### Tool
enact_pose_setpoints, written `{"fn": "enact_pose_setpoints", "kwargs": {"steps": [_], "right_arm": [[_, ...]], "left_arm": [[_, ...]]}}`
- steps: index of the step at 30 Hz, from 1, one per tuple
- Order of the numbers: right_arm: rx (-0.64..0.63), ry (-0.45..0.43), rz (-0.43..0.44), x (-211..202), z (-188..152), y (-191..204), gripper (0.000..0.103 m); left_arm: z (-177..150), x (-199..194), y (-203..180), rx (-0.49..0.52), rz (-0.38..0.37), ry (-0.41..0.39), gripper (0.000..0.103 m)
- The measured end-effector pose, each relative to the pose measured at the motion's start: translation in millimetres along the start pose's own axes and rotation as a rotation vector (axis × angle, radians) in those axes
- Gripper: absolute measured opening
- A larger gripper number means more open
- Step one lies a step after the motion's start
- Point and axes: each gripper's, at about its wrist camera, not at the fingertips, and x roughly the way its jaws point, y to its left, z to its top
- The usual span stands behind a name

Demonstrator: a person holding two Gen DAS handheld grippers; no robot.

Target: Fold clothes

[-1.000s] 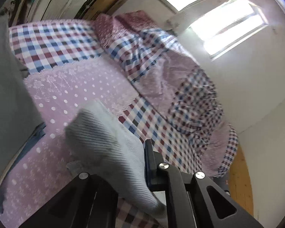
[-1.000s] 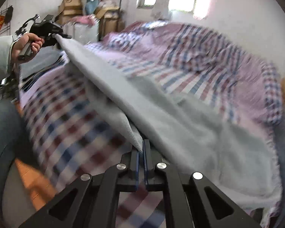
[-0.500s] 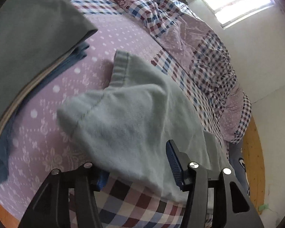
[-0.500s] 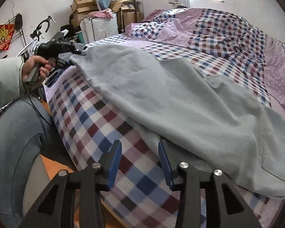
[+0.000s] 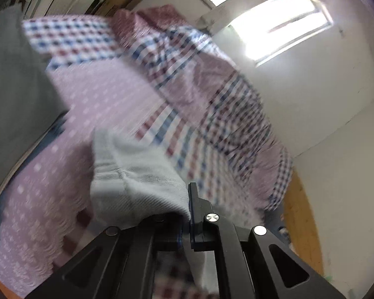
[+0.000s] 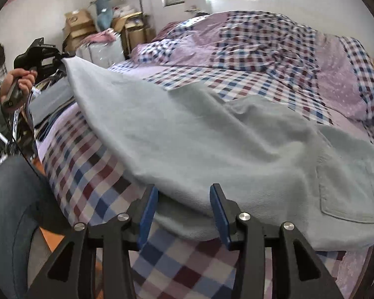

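Note:
Pale grey-green trousers (image 6: 199,129) lie spread over the checked bed sheet (image 6: 92,186), a back pocket (image 6: 349,191) showing at the right. My left gripper (image 5: 187,199) is shut on one corner of the trousers (image 5: 137,179) and holds it above the bed. In the right wrist view a hand (image 6: 17,82) holds that left gripper (image 6: 42,54) at the far left, with the cloth stretched from it. My right gripper (image 6: 184,199) has its jaws opening. The trousers' near edge lies between the blue pads (image 6: 147,209) without being pressed.
A crumpled checked and pink duvet (image 6: 261,37) fills the far side of the bed. Folded grey and blue clothes (image 5: 12,87) are stacked at the left. Cardboard boxes (image 6: 77,22) stand by the back wall. A leg in jeans (image 6: 10,211) is beside the bed edge.
My left gripper stood open over the trousers' corner, then shut on it and lifted it. My right gripper let go of the cloth and its jaws have spread wider around the near edge.

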Motion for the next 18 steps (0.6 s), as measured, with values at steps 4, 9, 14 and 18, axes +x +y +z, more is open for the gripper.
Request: {"fn": "enact_pose_setpoints", "kwargs": {"steps": [4, 9, 14, 18], "right_arm": [[0.021, -0.029, 0.019, -0.5, 7.5, -3.5, 0.047], [0.09, -0.033, -0.038, 12.0, 15.6, -14.1, 0.048], [0.056, -0.015, -0.009, 26.3, 24.3, 1.3, 0.048], [-0.028, -0.001, 0.054, 37.6, 27.1, 31.9, 0.048]], "left_arm": [[46.5, 26.9, -47.8, 0.045, -0.013, -0.029, 0.002], [114.3, 94.8, -95.4, 0.099, 0.01, -0.06, 0.002], [107.6, 160.1, -76.8, 0.133, 0.075, 0.028, 0.09], [46.9, 169.7, -23.7, 0.146, 0.158, 0.21, 0.09]]}}
